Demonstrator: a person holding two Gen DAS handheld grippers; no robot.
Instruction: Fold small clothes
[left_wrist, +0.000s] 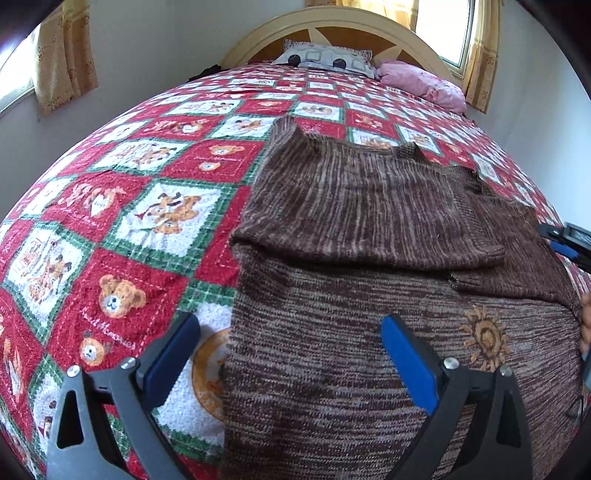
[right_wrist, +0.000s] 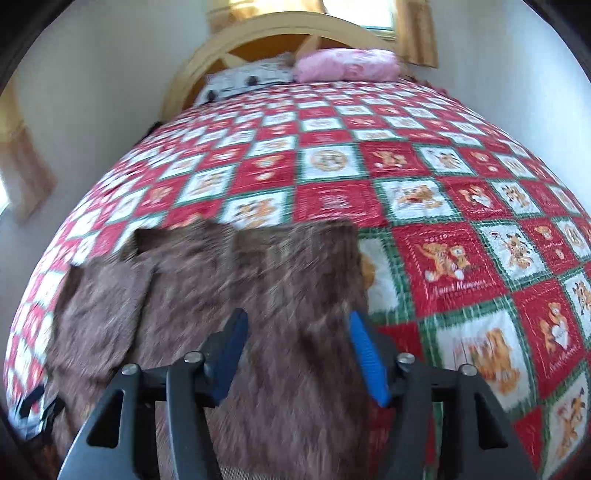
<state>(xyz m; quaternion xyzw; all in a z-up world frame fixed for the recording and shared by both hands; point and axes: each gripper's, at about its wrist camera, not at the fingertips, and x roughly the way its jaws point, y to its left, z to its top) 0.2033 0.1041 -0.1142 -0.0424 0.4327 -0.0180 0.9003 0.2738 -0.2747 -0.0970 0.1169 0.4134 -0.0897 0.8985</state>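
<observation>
A brown knitted sweater (left_wrist: 369, 295) with a sun motif (left_wrist: 484, 338) lies flat on the bed, its upper part folded over the body. My left gripper (left_wrist: 291, 339) is open above the sweater's left edge, holding nothing. The right gripper shows at the right edge of the left wrist view (left_wrist: 569, 243). In the right wrist view the sweater (right_wrist: 229, 295) is blurred, and my right gripper (right_wrist: 295, 343) is open over its right part, empty. The left gripper shows at the lower left of that view (right_wrist: 37, 410).
The bed carries a red, white and green teddy-bear quilt (left_wrist: 129, 192). A patterned pillow (left_wrist: 325, 59) and a pink pillow (left_wrist: 424, 83) lie by the wooden headboard (left_wrist: 332, 22). Walls and curtained windows close in on both sides.
</observation>
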